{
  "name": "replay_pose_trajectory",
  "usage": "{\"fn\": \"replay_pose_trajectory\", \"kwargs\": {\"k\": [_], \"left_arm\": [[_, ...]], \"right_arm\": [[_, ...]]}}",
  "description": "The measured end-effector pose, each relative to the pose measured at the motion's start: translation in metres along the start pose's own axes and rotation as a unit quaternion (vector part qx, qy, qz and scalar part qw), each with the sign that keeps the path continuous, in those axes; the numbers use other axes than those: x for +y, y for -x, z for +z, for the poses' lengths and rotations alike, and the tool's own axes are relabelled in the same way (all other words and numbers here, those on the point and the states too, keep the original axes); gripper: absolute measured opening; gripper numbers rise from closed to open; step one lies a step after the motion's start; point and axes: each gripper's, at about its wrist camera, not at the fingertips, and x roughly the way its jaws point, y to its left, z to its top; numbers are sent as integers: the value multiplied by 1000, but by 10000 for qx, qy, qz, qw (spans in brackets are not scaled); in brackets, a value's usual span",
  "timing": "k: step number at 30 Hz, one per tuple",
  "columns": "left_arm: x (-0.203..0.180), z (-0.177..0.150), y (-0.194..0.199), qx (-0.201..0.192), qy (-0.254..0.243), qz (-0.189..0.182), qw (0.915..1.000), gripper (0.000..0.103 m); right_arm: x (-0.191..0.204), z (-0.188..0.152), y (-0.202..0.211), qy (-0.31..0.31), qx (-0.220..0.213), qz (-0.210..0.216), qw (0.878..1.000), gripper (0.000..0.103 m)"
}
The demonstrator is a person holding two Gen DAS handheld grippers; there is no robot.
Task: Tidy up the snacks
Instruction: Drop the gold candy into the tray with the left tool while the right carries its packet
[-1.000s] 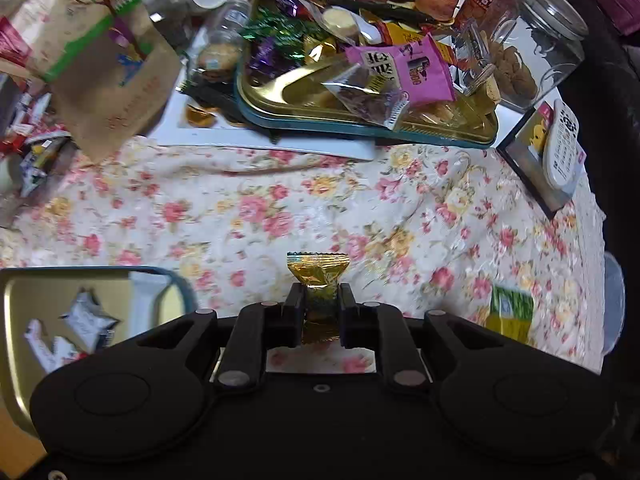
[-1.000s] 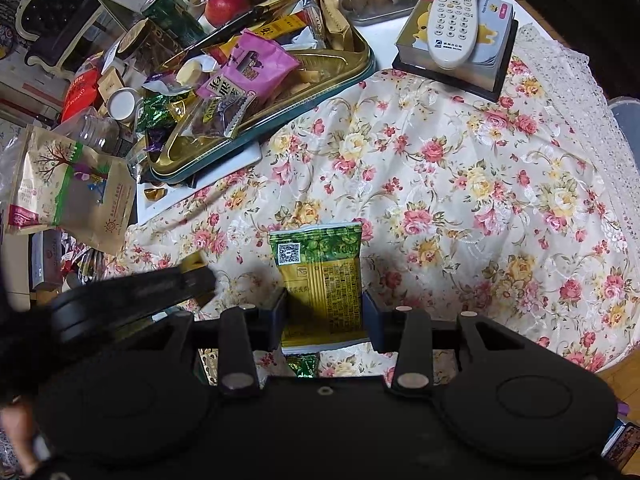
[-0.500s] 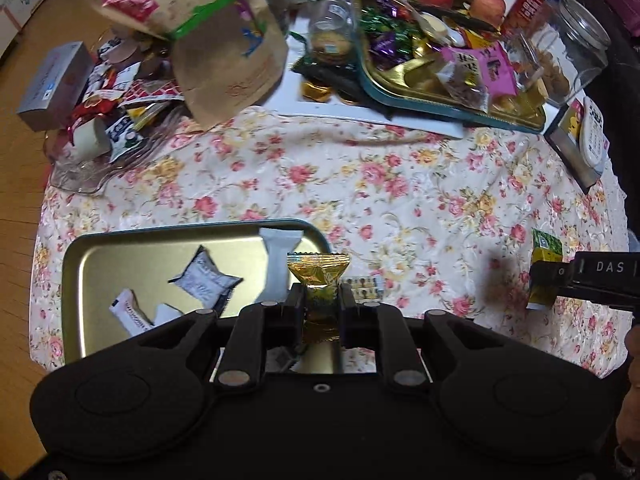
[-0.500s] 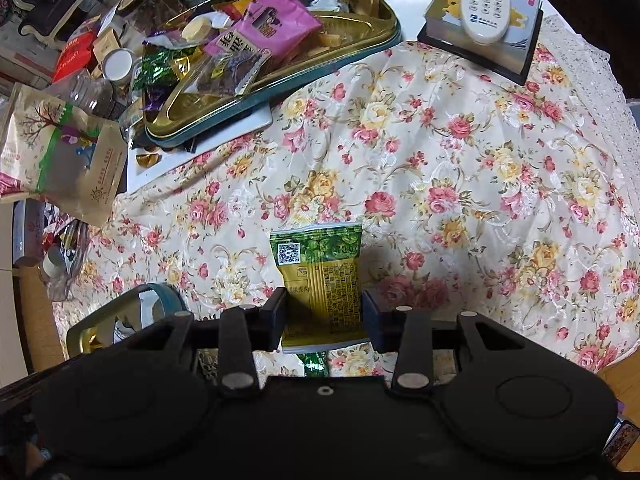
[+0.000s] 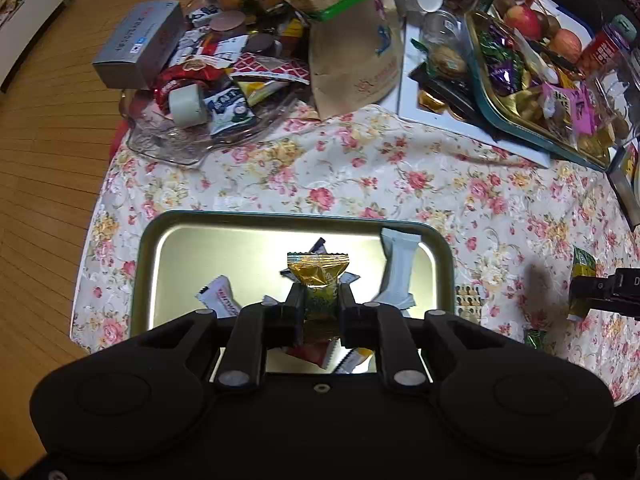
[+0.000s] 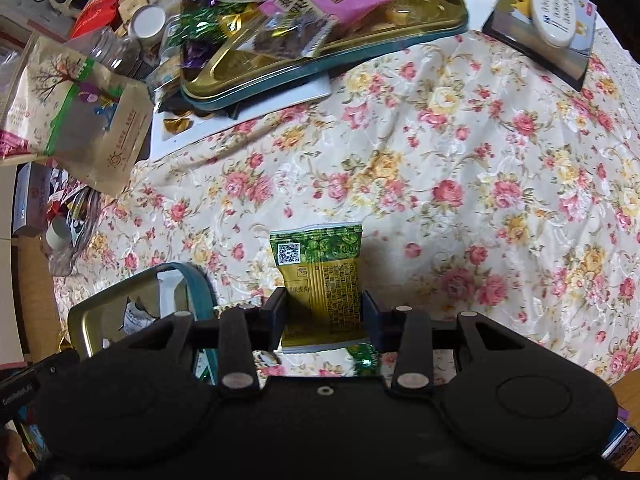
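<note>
My left gripper (image 5: 319,307) is shut on a gold-wrapped candy (image 5: 318,276) and holds it above a gold metal tray with a teal rim (image 5: 192,248). The tray holds several wrapped snacks, among them a white bar (image 5: 395,268) and a white packet (image 5: 219,295). My right gripper (image 6: 323,312) is shut on a green and yellow snack packet (image 6: 320,276) above the floral tablecloth (image 6: 460,168). The same tray shows at the lower left of the right wrist view (image 6: 92,316). The right gripper also shows at the right edge of the left wrist view (image 5: 600,292).
A second gold tray piled with snacks (image 6: 328,56) stands at the back. A brown paper bag (image 5: 356,52), a grey box (image 5: 136,44) and a glass dish of snacks (image 5: 192,140) crowd the back left. A remote (image 6: 556,0) lies on a box at the back right.
My left gripper has swung left with the gold candy, from over the bare cloth to over the near tray. My right gripper has moved slightly, still holding the green packet.
</note>
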Motion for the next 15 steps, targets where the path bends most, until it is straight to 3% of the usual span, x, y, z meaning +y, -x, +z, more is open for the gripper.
{"fn": "replay_pose_trajectory", "kwargs": {"k": [9, 15], "left_arm": [[13, 2, 8, -205, 23, 116, 9997, 29], [16, 3, 1, 26, 174, -54, 9998, 29]], "right_arm": [[44, -10, 1, 422, -7, 169, 9990, 42], [70, -12, -1, 692, 28, 292, 9972, 42]]}}
